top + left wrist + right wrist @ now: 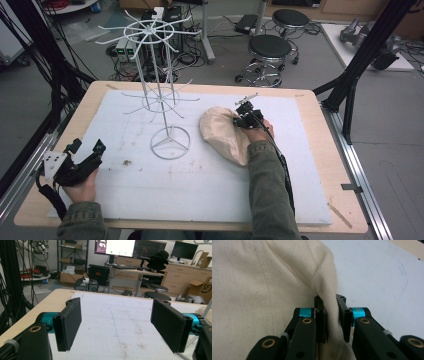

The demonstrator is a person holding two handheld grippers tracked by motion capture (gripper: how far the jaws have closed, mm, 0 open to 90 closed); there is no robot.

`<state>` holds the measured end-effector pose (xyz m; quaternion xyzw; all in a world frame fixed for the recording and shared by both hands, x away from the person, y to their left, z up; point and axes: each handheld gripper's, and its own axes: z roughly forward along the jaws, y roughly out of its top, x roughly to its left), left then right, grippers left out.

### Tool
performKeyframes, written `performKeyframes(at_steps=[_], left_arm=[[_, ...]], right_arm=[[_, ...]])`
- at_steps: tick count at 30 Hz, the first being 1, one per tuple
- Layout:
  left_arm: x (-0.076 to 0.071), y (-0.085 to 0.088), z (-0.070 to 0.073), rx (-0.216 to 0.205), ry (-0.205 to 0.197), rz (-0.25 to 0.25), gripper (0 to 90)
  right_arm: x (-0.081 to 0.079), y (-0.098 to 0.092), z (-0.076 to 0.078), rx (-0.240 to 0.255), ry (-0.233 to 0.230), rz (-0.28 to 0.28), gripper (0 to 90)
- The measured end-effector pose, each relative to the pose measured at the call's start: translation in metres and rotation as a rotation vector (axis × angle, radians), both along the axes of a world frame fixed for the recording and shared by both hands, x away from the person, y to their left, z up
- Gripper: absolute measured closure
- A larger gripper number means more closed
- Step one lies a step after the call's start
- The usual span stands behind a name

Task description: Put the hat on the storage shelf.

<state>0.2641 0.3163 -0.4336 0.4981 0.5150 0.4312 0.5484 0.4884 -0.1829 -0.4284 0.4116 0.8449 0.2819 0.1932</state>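
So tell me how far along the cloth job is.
Done: the right gripper has its jaws pinched shut on a fold of the cream cloth. In hand: the cloth lies bunched on the mat beside the wire rack. Left: lifting it, presumably toward the rack. The left gripper waits open.

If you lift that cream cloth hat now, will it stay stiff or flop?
Probably flop: the hat folds into a soft ridge where the right gripper pinches it. It looks light, thin fabric. It likely won't slip, since the jaws squeeze the fold tightly.
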Motion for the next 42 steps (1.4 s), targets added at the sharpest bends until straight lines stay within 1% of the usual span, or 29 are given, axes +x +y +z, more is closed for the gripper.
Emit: performKeyframes(at_steps=[3,4,7,8,11,14,15,16,17,18,19,20,21,23,24,25,29,32,33,34,38,40,42], left_arm=[[0.0,0.0,0.0,-0.003,-0.003,0.002,25.1],[0.0,0.0,0.0,-0.003,-0.003,0.002,25.1],[0.0,0.0,0.0,-0.001,-0.002,0.002,25.1],[0.0,0.0,0.0,-0.002,-0.001,0.001,25.1],[0.0,0.0,0.0,-0.001,-0.001,-0.001,25.1],[0.0,0.0,0.0,0.001,0.0,-0.004,25.1],[0.0,-0.001,0.0,-0.001,-0.001,-0.003,25.1],[0.0,-0.001,0.0,-0.003,-0.003,-0.004,25.1],[0.0,-0.002,0.0,-0.002,-0.003,-0.004,25.1],[0.0,-0.002,0.0,-0.002,-0.003,-0.004,25.1],[0.0,-0.002,0.0,-0.004,-0.003,-0.005,25.1],[0.0,-0.002,0.0,-0.004,-0.003,-0.005,25.1],[0.0,-0.001,0.0,-0.009,0.0,-0.007,25.1],[0.0,-0.001,0.0,-0.011,0.0,-0.006,25.1],[0.0,-0.001,0.0,-0.012,0.0,-0.006,25.1],[0.0,-0.002,0.0,-0.013,-0.002,-0.005,25.1],[0.0,-0.002,0.0,-0.011,-0.003,-0.008,25.1],[0.0,-0.002,0.0,-0.01,-0.001,-0.008,25.1],[0.0,-0.002,0.0,-0.011,0.0,-0.008,25.1],[0.0,-0.001,0.0,-0.01,0.0,-0.007,25.1],[0.0,-0.001,0.0,-0.01,0.001,-0.008,25.1],[0.001,-0.002,0.0,-0.013,-0.001,-0.009,25.1],[0.001,-0.002,0.0,-0.011,-0.001,-0.01,25.1]], right_arm=[[-0.001,0.0,0.001,0.003,-0.001,-0.006,80.6],[-0.001,0.0,0.001,-0.005,-0.007,0.0,80.6],[-0.003,-0.001,0.003,-0.002,-0.008,0.001,80.7],[-0.006,-0.004,0.006,0.018,-0.025,-0.006,80.7],[-0.013,-0.013,0.016,0.067,-0.049,-0.016,80.6],[-0.021,-0.024,0.028,0.125,-0.084,-0.031,80.5],[-0.021,-0.024,0.028,0.125,-0.084,-0.031,80.5],[-0.027,-0.032,0.036,0.169,-0.118,-0.036,80.4],[-0.03,-0.036,0.04,0.189,-0.126,-0.036,80.4],[-0.03,-0.036,0.04,0.189,-0.126,-0.036,80.4],[-0.037,-0.04,0.05,0.216,-0.159,-0.035,80.3],[-0.037,-0.04,0.05,0.216,-0.159,-0.035,80.3],[-0.044,-0.043,0.059,0.24,-0.193,-0.027,80.3],[-0.049,-0.044,0.068,0.269,-0.223,-0.017,80.3],[-0.049,-0.044,0.068,0.269,-0.223,-0.017,80.3],[-0.055,-0.045,0.075,0.289,-0.248,-0.007,80.0],[-0.06,-0.045,0.081,0.3,-0.273,0.002,79.7],[-0.063,-0.045,0.085,0.326,-0.292,0.001,79.6],[-0.063,-0.045,0.085,0.326,-0.292,0.001,79.6],[-0.066,-0.045,0.089,0.35,-0.307,0.001,79.6],[-0.072,-0.049,0.098,0.411,-0.34,0.008,79.6],[-0.075,-0.052,0.102,0.438,-0.354,0.014,79.4],[-0.078,-0.055,0.105,0.467,-0.36,0.009,79.2]])
